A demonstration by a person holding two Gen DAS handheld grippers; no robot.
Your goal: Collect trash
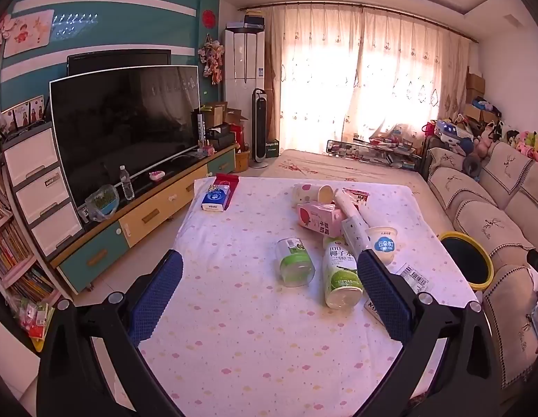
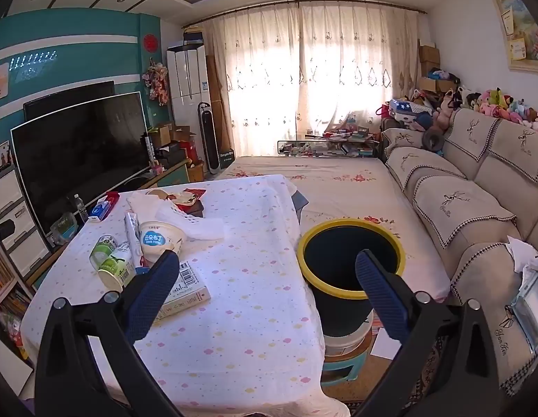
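Your left claw (image 1: pixel 269 283) and right claw (image 2: pixel 267 279) are both gaping wide, gripping nothing, hovering over the surface (image 1: pixel 251 340). The trash, bottles (image 1: pixel 340 278), carton (image 1: pixel 319 220) and cup (image 1: pixel 383 243), is lying scattered there beside the bin (image 2: pixel 350 260). You're probably lining up a first grab.

The worktop (image 1: pixel 255 330) wears a white cloth dotted with small pink, yellow and lilac shapes, the bin (image 2: pixel 352 278) is dark with a yellow rim, the carton (image 1: pixel 315 220) is pink, two bottles (image 1: pixel 340 274) carry green-and-white labels, and both grippers' pads (image 1: pixel 157 295) are blue on black.
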